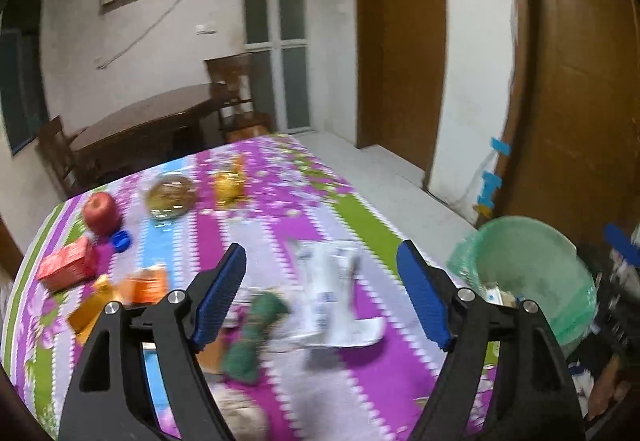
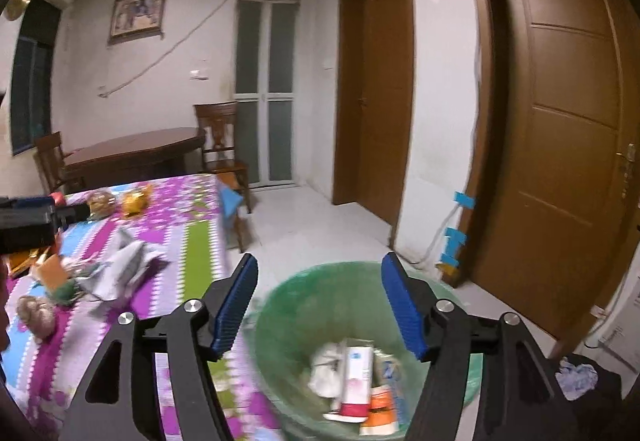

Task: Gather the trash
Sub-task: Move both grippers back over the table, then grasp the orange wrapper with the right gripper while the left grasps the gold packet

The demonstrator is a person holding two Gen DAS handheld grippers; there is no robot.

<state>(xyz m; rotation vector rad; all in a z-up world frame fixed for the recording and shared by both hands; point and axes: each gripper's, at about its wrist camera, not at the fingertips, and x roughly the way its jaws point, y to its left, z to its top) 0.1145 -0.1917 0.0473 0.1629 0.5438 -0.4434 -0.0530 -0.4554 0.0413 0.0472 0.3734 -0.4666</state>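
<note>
My left gripper (image 1: 322, 295) is open and empty, held above the table with its striped purple cloth (image 1: 280, 225). Below it lie a crumpled white wrapper (image 1: 334, 301) and a green crumpled wrapper (image 1: 252, 337). Orange packets (image 1: 148, 283) lie to the left. My right gripper (image 2: 318, 303) is open and empty, above the green bin (image 2: 296, 293) beside the table. The bin holds a white and red tube (image 2: 356, 377), an orange packet (image 2: 380, 411) and crumpled paper (image 2: 326, 365). The bin also shows in the left wrist view (image 1: 532, 261).
A red apple (image 1: 101, 213), a blue cap (image 1: 120, 241), a red box (image 1: 70, 267), a glass bowl (image 1: 170, 195) and a yellow packet (image 1: 228, 185) sit at the far side. A brown lump (image 2: 36, 315) lies near the front edge. Wooden doors (image 2: 560, 121) stand right.
</note>
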